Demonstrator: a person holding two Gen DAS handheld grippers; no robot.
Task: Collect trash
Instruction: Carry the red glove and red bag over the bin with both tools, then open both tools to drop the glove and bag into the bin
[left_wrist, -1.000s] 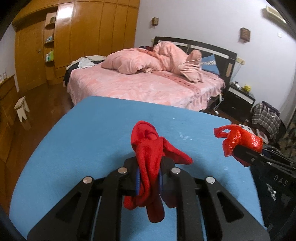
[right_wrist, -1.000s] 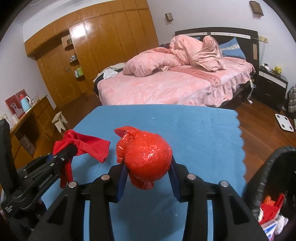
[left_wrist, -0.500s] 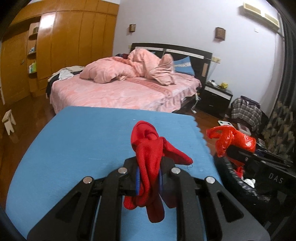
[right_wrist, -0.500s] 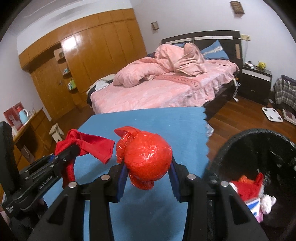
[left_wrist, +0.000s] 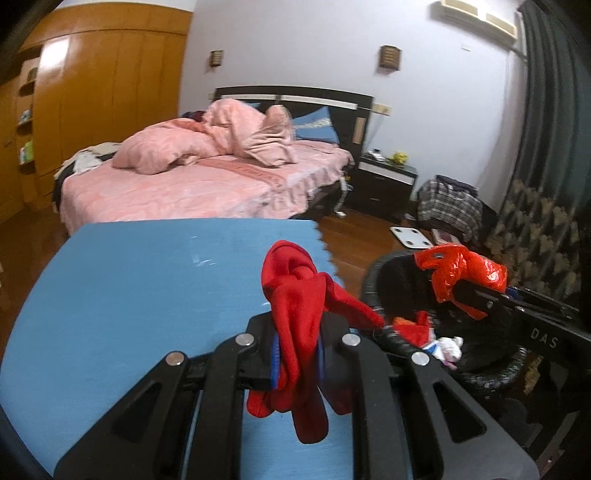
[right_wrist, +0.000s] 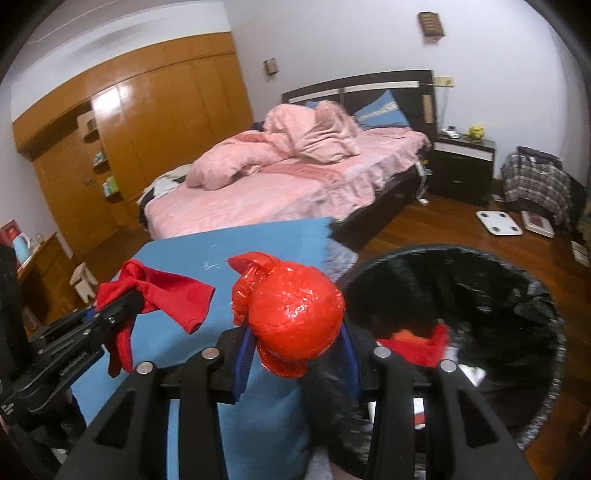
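Note:
My left gripper (left_wrist: 297, 354) is shut on a limp red cloth (left_wrist: 299, 314) that hangs down between its jaws, above the right part of the blue table (left_wrist: 129, 295). My right gripper (right_wrist: 295, 343) is shut on a knotted red plastic bag (right_wrist: 295, 314), a tight round ball. A black bin (right_wrist: 480, 295) stands to the right of the table, with red and white scraps inside. The right gripper with the red plastic bag (left_wrist: 458, 273) hangs over the black bin (left_wrist: 406, 280) in the left wrist view. The left gripper with the red cloth (right_wrist: 155, 295) shows at left in the right wrist view.
Beyond the table stands a bed (left_wrist: 192, 184) with pink bedding. A dark nightstand (left_wrist: 384, 181), a white floor scale (right_wrist: 498, 223), a plaid bag (right_wrist: 535, 181) and a wooden wardrobe (right_wrist: 147, 129) ring the wooden floor. A small stool (right_wrist: 83, 282) is at left.
Both grippers have swung to the right with their loads. The black bin has come into view, and the red bag now hangs over it.

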